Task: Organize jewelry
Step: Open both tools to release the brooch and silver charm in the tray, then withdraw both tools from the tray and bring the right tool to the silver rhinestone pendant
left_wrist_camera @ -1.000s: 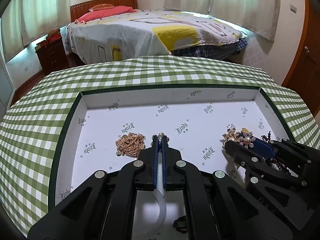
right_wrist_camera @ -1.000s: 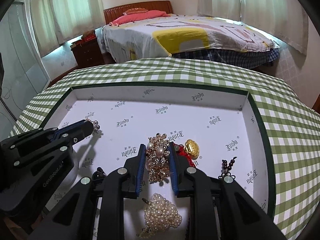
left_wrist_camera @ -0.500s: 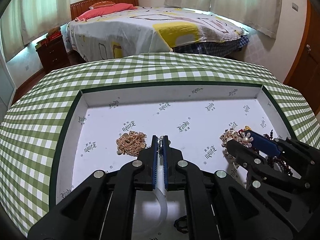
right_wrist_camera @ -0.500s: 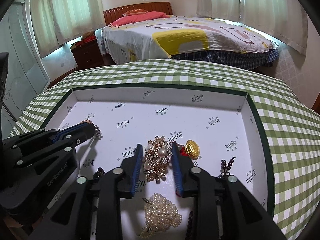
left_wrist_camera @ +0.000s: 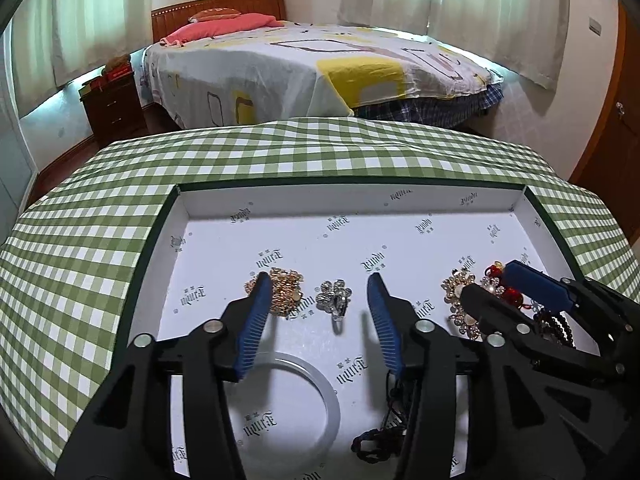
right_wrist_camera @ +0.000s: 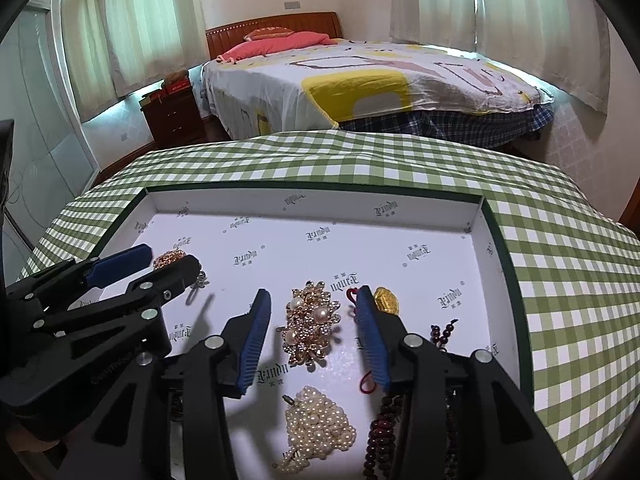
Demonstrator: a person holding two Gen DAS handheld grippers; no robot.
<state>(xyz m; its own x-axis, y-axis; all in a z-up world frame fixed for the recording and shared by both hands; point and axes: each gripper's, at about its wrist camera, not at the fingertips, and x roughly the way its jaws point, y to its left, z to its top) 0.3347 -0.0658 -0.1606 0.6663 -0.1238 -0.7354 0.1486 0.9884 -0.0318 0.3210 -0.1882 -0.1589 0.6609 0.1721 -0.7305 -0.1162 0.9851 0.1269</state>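
A shallow white tray (left_wrist_camera: 404,200) with a dark green rim is sitting on a surface (left_wrist_camera: 80,264) covered in green-and-white checked cloth, and all the jewelry is lying inside it.

The left tongs (left_wrist_camera: 318,290) are hanging spread wide, pinching nothing. A silver flower ring (left_wrist_camera: 334,300) is lying on the tray floor between their blue pads, touching neither. A gold chain heap (left_wrist_camera: 285,290) is resting just beside the ring, partly behind the left pad. A white bangle (left_wrist_camera: 300,396) is lying nearer the camera than the ring, between the tong arms, and a black cord (left_wrist_camera: 380,432) is lying beside the bangle.

The right tongs (right_wrist_camera: 314,308) are also standing spread and empty. A gold brooch with pearls (right_wrist_camera: 310,326) is lying between their pads, apart from both. A gold nugget charm (right_wrist_camera: 387,300) with a red cord is sitting just beyond the brooch's far side, next to one pad. A pearl necklace heap (right_wrist_camera: 320,426) is lying nearer the camera than the brooch, and dark red beads (right_wrist_camera: 380,432) are trailing beside the pearls, partly under the tong arm.

A bed (right_wrist_camera: 360,84) with a patterned cover is standing beyond the surface.
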